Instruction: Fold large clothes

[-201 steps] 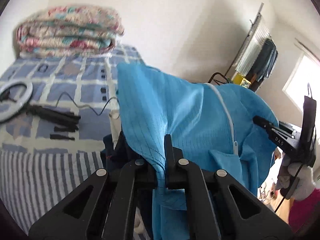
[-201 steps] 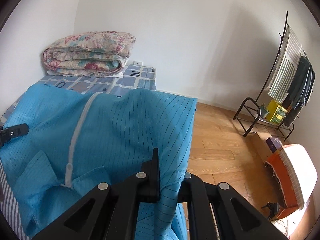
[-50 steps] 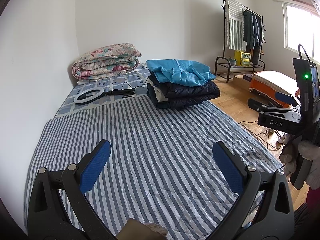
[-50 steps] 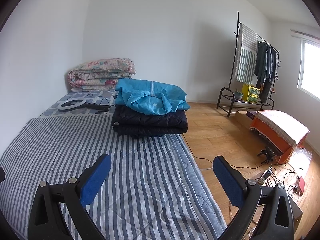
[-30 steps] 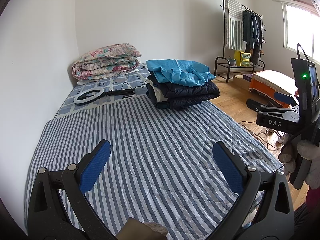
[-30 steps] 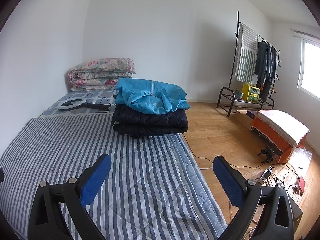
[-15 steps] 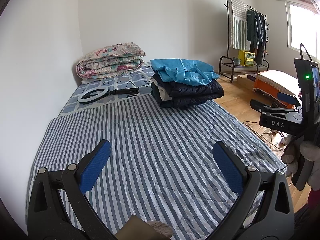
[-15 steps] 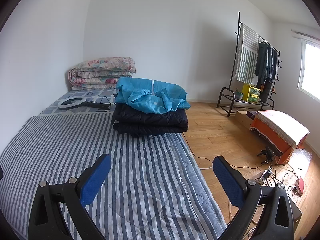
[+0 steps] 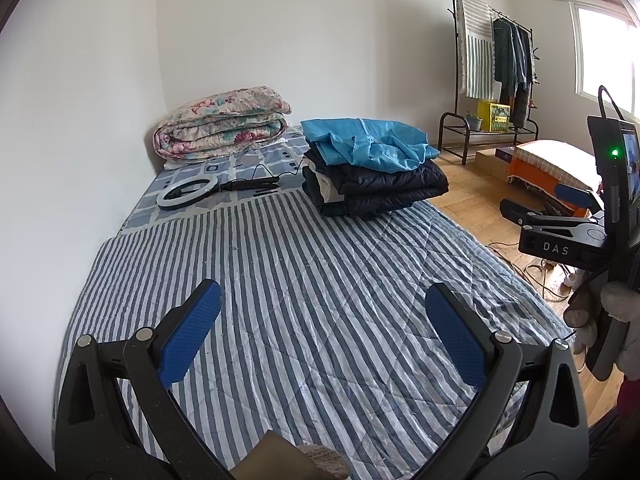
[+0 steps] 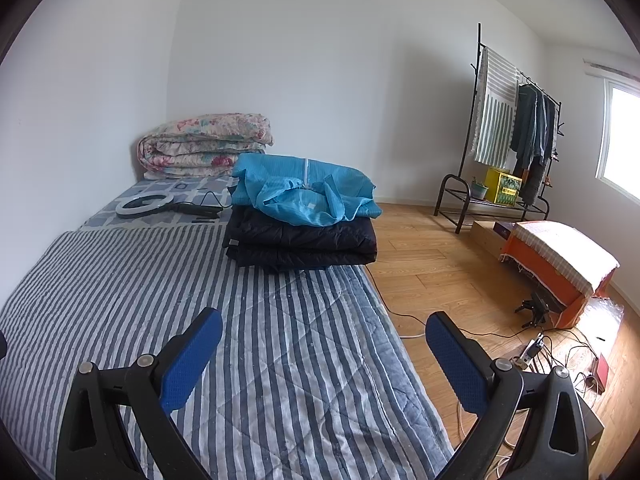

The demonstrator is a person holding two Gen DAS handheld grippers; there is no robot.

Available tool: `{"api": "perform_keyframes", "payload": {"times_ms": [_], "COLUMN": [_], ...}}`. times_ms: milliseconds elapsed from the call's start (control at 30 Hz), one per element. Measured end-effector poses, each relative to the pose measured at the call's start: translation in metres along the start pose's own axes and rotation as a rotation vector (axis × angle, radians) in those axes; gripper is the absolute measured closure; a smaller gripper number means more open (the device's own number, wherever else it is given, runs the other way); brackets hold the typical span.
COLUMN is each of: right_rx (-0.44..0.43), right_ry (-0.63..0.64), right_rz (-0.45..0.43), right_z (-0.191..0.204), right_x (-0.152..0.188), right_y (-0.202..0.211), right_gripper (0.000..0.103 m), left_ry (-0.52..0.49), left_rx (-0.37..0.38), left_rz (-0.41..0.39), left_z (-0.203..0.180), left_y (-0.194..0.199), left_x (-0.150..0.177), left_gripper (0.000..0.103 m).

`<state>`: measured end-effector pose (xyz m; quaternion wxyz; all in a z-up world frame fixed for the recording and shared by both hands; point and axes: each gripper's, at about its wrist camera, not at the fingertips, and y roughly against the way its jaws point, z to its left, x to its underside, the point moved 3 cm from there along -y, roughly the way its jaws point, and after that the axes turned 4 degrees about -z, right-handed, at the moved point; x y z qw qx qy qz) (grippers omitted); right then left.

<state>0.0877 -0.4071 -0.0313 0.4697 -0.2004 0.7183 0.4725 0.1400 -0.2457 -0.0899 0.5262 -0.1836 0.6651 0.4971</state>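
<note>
A folded bright blue garment [image 9: 368, 145] lies on top of a stack of folded dark jackets [image 9: 376, 190] at the far end of the striped bed cover [image 9: 304, 280]. The blue garment [image 10: 304, 194] and the dark stack [image 10: 302, 244] also show in the right wrist view. My left gripper [image 9: 320, 320] is open and empty, held over the near part of the bed, far from the stack. My right gripper [image 10: 322, 344] is open and empty near the bed's right edge. It also shows in the left wrist view [image 9: 536, 216] at the right, held in a gloved hand.
A rolled floral quilt [image 9: 222, 128] lies against the far wall. A white ring light [image 9: 188, 193] with a cable lies beside the stack. A clothes rack [image 10: 508, 140], an orange-covered stool [image 10: 560, 264] and cables [image 10: 540, 348] stand on the wooden floor to the right.
Earlier both grippers were shut on the blue garment; now both are open and pulled back, and the garment lies folded on the dark stack. In the last second the views shifted only slightly.
</note>
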Motion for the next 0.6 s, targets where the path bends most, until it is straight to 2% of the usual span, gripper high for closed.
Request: {"api": "perform_keyframes", "payload": {"times_ms": [600], "right_rx": [-0.011], "right_ry": [0.007], "right_rz": [0.004], "right_z": [-0.0048], "right_x": [0.0049], "right_y": [-0.0061], "right_gripper": [0.000], "left_ry": [-0.006], "left_rx": [0.002], "left_rz": [-0.010], "left_z": [0.0008], "left_y": [0.0025], "left_x": [-0.0018], "left_gripper": [0.000]}}
